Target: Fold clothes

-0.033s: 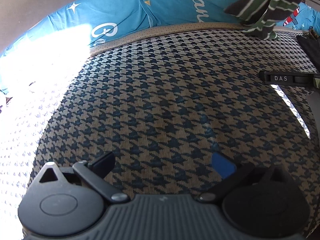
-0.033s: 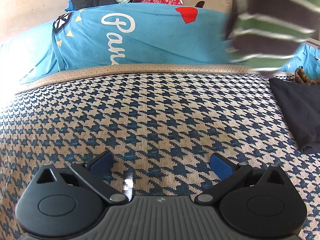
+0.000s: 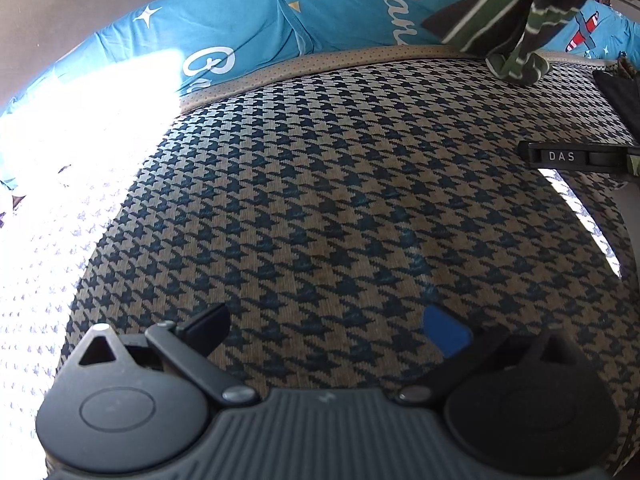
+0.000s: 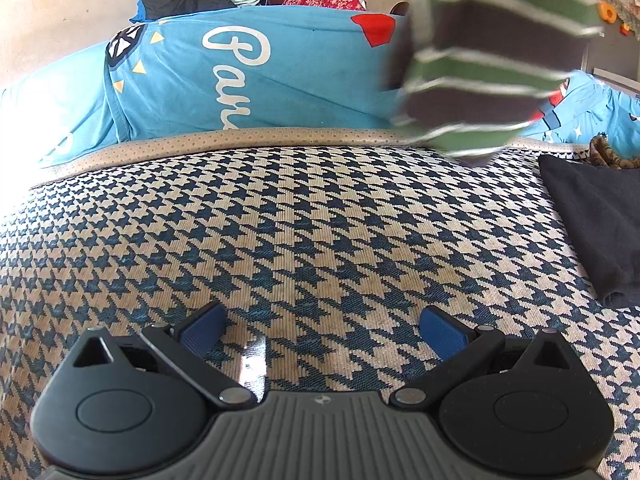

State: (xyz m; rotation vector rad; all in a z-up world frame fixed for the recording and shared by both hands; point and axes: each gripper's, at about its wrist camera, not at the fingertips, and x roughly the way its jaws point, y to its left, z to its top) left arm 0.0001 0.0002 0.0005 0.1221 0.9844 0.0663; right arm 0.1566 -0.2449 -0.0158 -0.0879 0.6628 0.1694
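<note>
Hovering: both grippers hang low over a houndstooth bed cover (image 4: 320, 240), each with its jaws spread wide and nothing between them.
Left gripper (image 3: 326, 330): open and empty, pointed across a bare stretch of the cover; strong sunlight washes out the left part of its view.
Right gripper (image 4: 322, 330): open and empty too, likewise above bare cover; its black side shows at the right edge of the left wrist view.
Striped garment (image 4: 492, 60): green and dark brown bands split by thin white lines, bunched and hanging in the air at the upper right, blurred in the right wrist view. What holds it up is out of frame, so I cannot tell who or what carries it.
How it looks: crumpled, with loose hanging ends and no flat fold visible; its lowest part hangs near the far edge of the cover.
Black garment (image 4: 592, 232): lies flat on the cover at the right with a straight, neat edge, so it may be folded already.
Why so placed: the wide bare cover in front of both grippers would suit as a laying-out area, and the open jaws look ready to take cloth.
Stage: fits either a garment arriving to be folded or one being carried off; the pictures do not settle which.
Behind: a blue printed quilt (image 4: 240, 80) lies along the far side.
</note>
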